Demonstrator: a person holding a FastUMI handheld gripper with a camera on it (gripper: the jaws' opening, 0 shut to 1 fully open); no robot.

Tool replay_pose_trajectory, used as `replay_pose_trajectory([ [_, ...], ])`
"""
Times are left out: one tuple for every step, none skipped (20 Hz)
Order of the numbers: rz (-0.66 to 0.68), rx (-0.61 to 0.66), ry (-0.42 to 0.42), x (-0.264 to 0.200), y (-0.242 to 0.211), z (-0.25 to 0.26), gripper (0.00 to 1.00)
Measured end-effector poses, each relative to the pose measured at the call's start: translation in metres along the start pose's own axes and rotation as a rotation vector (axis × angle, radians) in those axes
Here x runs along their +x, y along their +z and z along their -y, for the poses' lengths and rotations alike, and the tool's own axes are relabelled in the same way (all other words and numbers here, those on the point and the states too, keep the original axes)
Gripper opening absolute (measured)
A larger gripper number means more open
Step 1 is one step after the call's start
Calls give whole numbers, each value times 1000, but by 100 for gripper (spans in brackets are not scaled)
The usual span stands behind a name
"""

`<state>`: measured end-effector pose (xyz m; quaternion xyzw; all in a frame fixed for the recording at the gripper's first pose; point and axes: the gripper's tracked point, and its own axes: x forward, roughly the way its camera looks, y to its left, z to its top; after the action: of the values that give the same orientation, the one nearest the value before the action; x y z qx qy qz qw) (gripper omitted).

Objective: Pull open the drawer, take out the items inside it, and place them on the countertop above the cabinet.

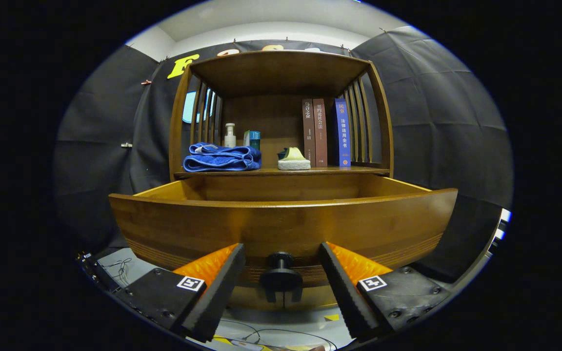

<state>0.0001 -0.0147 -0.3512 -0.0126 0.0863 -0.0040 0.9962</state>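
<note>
A wooden drawer (281,222) stands pulled out of the cabinet toward me, its front panel just ahead of my fingers. Its dark round knob (281,265) sits in the gap between the two fingers, touched by neither. My gripper (281,256) is open, with the fingers spread wide on either side of the knob. The drawer's inside is hidden behind the front panel. Above it runs the countertop (359,170), which bears a folded blue towel (222,158), a white pump bottle (230,135), a teal box (252,139) and a pale sponge-like item (294,160).
Three upright books (325,132) stand at the right of the countertop, under a wooden top shelf (281,68) with slatted sides. Cables (120,268) lie on the floor at the lower left. Black cloth walls surround the cabinet.
</note>
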Motion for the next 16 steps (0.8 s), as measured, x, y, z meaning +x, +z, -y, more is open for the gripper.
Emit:
replay_pose_trajectory([
  [1,-7,1,2,1,0,99],
  [-10,-14,3,6,1,1,99],
  [-17,-14,5,10,2,1,100],
  [-24,-10,8,14,3,1,100],
  [-28,-7,9,19,3,1,100],
  [-29,-5,11,25,5,1,100],
  [-32,-3,13,30,5,2,100],
  [-33,-1,14,36,6,2,100],
  [-32,2,15,42,8,2,100],
  [-27,5,16,47,12,1,100],
  [-11,8,14,54,17,2,100],
  [-28,10,15,59,16,2,100],
  [-27,17,14,69,17,1,100],
  [-32,22,15,73,17,0,100],
  [-35,26,16,82,18,1,100],
  [-34,27,17,89,19,1,100],
])
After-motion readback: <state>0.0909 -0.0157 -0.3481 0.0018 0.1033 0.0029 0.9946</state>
